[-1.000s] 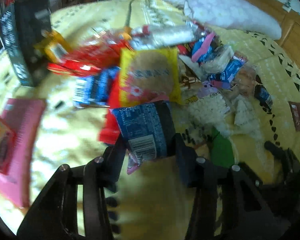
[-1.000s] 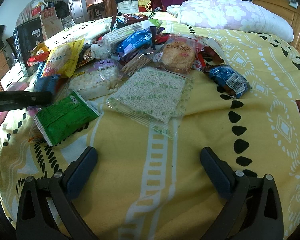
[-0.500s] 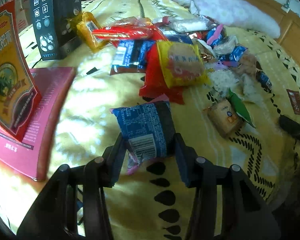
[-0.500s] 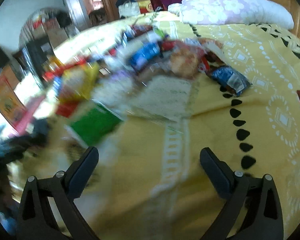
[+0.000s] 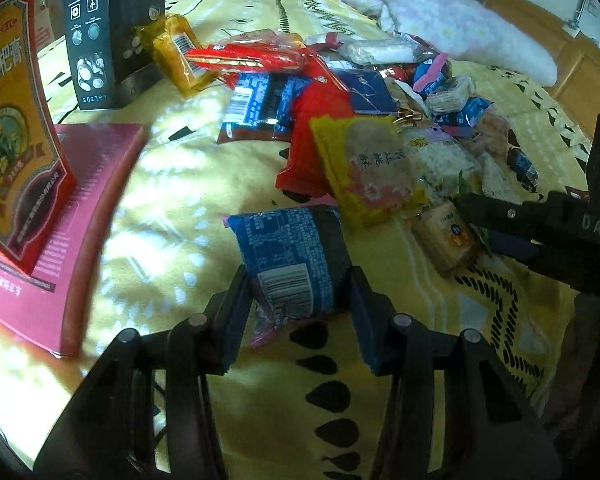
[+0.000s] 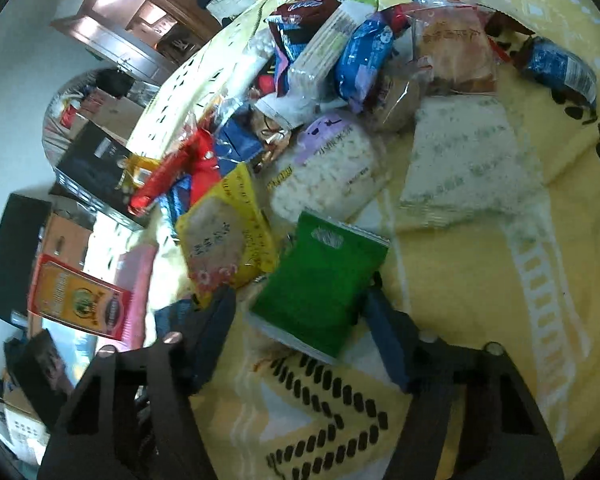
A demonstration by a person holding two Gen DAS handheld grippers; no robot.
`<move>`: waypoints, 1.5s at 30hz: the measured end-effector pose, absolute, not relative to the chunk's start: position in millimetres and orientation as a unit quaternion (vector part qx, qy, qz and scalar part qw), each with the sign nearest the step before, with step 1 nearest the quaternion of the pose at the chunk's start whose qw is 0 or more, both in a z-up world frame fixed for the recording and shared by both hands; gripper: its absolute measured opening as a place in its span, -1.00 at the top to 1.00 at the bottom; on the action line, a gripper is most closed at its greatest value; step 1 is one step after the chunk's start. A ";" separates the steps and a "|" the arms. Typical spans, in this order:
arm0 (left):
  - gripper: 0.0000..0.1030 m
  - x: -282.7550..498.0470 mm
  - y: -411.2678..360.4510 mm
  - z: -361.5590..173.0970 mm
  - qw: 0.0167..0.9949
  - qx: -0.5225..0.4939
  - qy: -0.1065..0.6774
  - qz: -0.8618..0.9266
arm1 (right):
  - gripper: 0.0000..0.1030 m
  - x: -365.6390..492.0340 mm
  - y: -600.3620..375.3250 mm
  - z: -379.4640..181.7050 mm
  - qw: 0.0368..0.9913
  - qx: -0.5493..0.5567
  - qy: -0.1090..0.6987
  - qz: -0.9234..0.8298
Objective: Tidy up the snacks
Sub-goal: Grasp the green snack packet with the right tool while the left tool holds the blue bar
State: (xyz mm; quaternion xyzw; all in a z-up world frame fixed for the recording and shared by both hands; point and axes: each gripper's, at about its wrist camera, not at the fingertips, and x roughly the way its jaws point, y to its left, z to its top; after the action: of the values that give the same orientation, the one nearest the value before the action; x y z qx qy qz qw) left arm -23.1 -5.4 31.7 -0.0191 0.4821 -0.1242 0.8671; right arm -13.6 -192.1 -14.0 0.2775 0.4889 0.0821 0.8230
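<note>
While the left gripper (image 5: pixel 296 312) clamps a blue packet (image 5: pixel 292 258) over the bed (image 5: pixel 172 208), the right gripper's (image 6: pixel 300 320) jaws are closing around a green packet (image 6: pixel 324 284).

Both wrist views close, angled down, sharing snack pile (image 5: pixel 364 128)

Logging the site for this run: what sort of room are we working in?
Most likely a bedroom at home. The snacks lie on a bed with a yellow patterned bedspread, a flowered pillow sits by a wooden headboard, and a wooden cabinet stands behind.
</note>
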 end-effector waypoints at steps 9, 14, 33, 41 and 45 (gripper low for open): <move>0.07 -38.6 3.1 44.6 0.871 -0.015 0.467 -0.150 | -0.11 -47.4 -186.0 21.0 0.859 0.170 0.472 0.100; 0.05 -38.6 13.7 30.6 0.858 -0.050 0.486 -0.159 | -0.12 -77.2 -187.8 8.8 0.843 0.081 0.519 0.118; 0.11 -34.4 -2.7 32.9 0.866 -0.012 0.484 -0.121 | 0.01 -79.9 -199.7 -3.4 0.842 0.167 0.511 0.057; 0.13 -37.1 -3.0 64.2 0.889 0.036 0.449 -0.079 | 0.57 -86.1 -204.8 5.2 0.849 0.169 0.496 0.066; 0.13 -35.4 3.2 70.7 0.893 0.037 0.444 -0.067 | 0.49 -85.9 -203.4 5.4 0.848 0.166 0.498 0.066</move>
State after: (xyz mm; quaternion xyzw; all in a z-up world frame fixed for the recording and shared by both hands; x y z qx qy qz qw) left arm -35.4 3.2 70.7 0.0374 0.4441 -0.0666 0.8927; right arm -85.9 -203.4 5.4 0.1661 0.4981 0.0663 0.8485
